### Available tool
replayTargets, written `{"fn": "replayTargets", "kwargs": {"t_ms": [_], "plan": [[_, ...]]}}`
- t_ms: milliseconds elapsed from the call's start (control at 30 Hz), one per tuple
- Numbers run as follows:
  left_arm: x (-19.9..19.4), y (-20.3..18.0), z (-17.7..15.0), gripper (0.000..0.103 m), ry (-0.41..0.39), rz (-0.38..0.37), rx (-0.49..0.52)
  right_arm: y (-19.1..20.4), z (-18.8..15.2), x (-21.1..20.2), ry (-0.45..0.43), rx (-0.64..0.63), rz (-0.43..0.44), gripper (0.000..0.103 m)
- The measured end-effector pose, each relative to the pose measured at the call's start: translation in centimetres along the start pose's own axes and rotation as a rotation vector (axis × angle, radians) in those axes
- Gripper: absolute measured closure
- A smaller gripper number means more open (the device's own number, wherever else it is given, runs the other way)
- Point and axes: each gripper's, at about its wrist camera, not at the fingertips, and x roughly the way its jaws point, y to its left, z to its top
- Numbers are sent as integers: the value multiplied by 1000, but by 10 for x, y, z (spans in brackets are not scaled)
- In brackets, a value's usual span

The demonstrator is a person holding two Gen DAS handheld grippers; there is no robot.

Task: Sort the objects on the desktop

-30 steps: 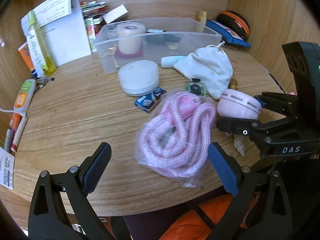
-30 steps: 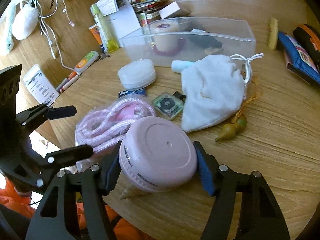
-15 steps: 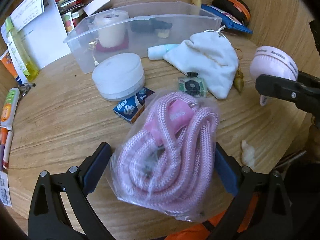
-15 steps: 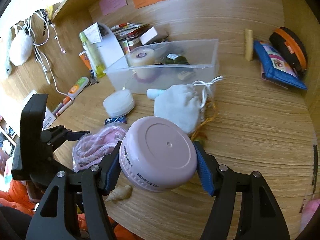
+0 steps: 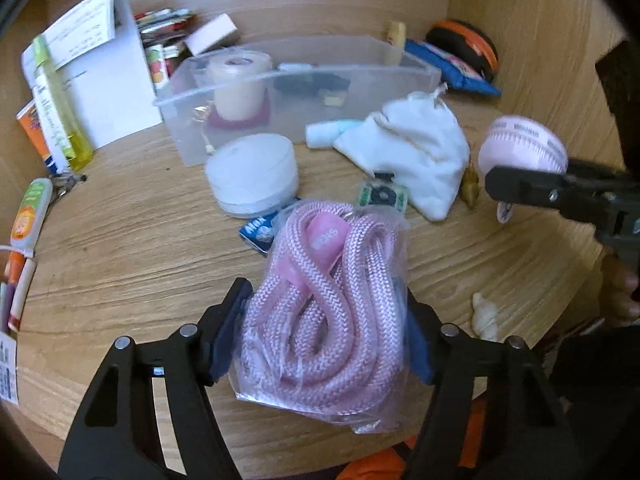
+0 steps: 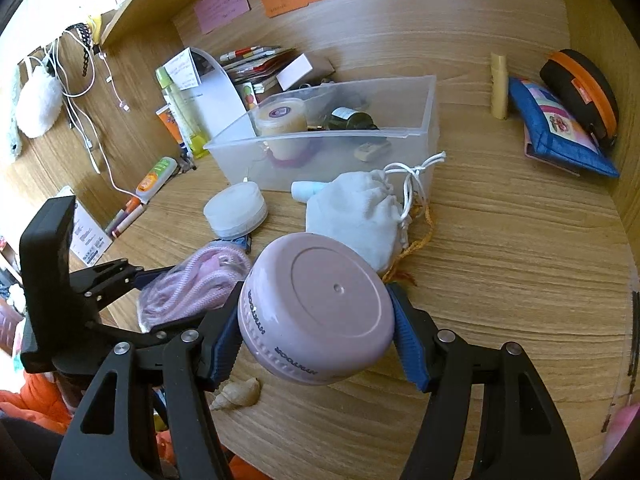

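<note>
A clear bag of coiled pink rope [image 5: 328,304] lies near the desk's front edge, between the blue pads of my left gripper [image 5: 322,340]. Its jaws are closing and both pads touch the bag's sides. My right gripper [image 6: 316,332] is shut on a round pink jar [image 6: 320,308], held tilted above the desk; the left wrist view shows that jar [image 5: 524,148] raised at the right. Farther back stands a clear plastic bin [image 6: 320,134] holding a cream jar, a dark bottle and small items.
Between the rope and the bin lie a white drawstring pouch [image 5: 412,156], a white round tub [image 5: 252,172], a small blue box [image 5: 256,232] and a green packet [image 5: 382,196]. A shell [image 6: 236,394] sits at the front edge. Papers, pens and cables crowd the left; pouches lie back right.
My left jaws have come in from wide open onto the rope bag. The right gripper has carried the pink jar up and away from the desk surface.
</note>
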Motion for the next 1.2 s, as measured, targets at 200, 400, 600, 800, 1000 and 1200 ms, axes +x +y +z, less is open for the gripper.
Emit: {"fn": "replayTargets", "kwargs": {"t_ms": [200,400,600,800,1000,1200], "plan": [[-25,10,2,35,-64,9,-51,2,5,-4,-16,2,4,40],[-39,20,7,35,-108,23,-95,6,11,-5,-27,-8,8,40],[-51,29,18,35,-171,42,-121,5,21,-10,-52,-8,7,40],[-57,45,35,35,-212,44,-157,1,37,-14,-78,-10,-19,40],[-56,58,60,35,-226,42,-170,-7,58,-13,-97,-16,-38,40],[-51,70,87,35,-245,8,-191,-13,79,-6,-116,-24,-49,40]]}}
